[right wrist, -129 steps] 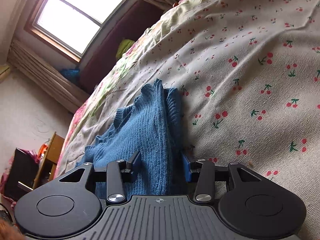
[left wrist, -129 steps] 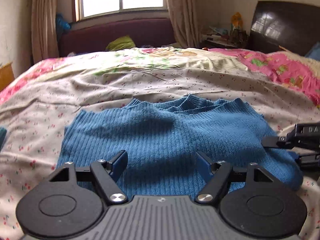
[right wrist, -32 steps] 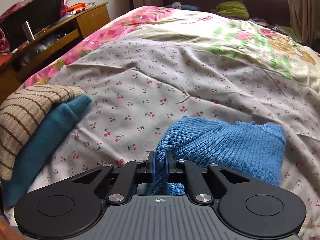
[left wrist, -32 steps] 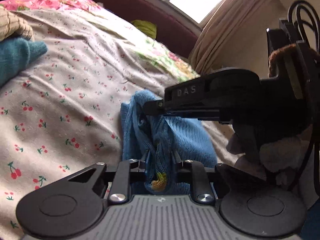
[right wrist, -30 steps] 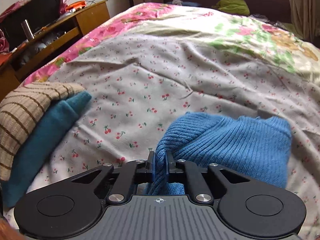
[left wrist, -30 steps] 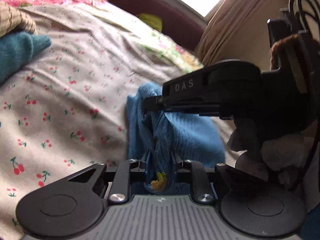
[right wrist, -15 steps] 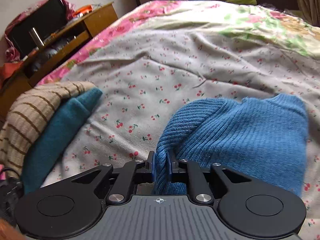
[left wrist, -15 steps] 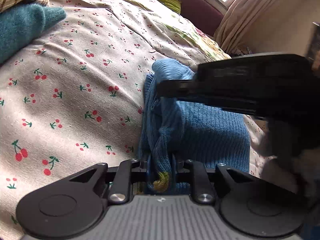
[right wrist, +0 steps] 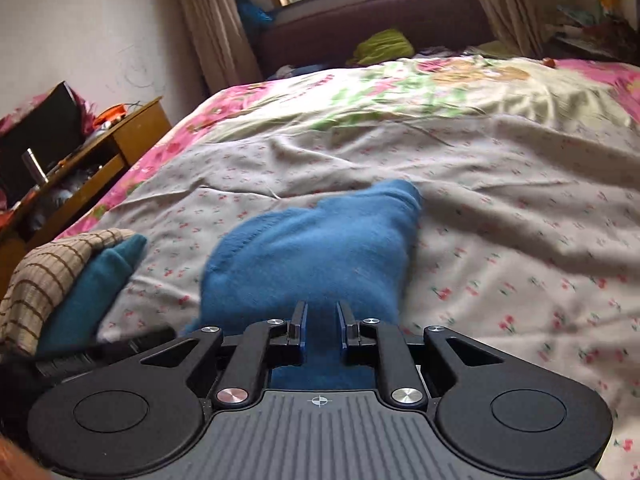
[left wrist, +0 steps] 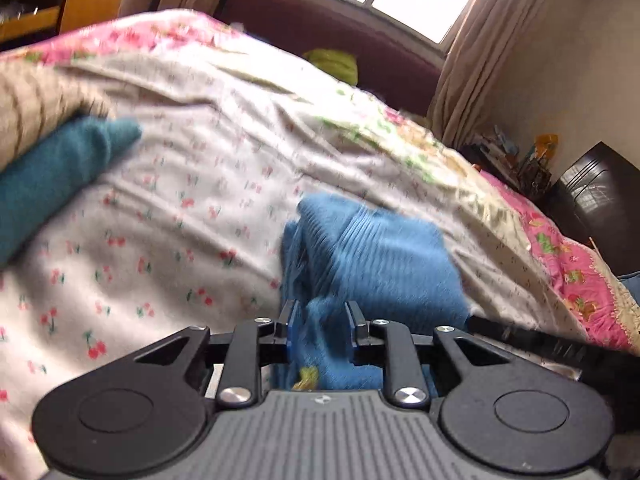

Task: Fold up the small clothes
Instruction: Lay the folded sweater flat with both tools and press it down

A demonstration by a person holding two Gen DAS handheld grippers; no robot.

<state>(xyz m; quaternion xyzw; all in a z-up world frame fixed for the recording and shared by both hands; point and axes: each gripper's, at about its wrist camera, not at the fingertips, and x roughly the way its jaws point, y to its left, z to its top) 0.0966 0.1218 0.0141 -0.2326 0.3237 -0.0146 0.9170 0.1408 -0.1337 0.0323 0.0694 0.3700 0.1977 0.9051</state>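
A blue ribbed sweater, folded into a bundle, lies on the cherry-print bed sheet. My left gripper holds its near edge: bunched blue knit fills the gap between the pads, a yellow label hangs below, and the jaws are opening slightly. In the right wrist view the same sweater stretches forward from my right gripper, whose narrow gap is also filled with blue knit while its jaws ease apart. Both views are motion-blurred. The two grippers sit close side by side.
A folded stack, a beige striped piece over a teal one, lies on the bed to the left of the sweater. A wooden desk stands beyond the bed's left edge. A dark headboard is at the far right.
The right gripper has swung out of the middle of the left wrist view to its lower right edge. The sweater bundle has shifted with both grippers. Both jaw gaps look a little wider.
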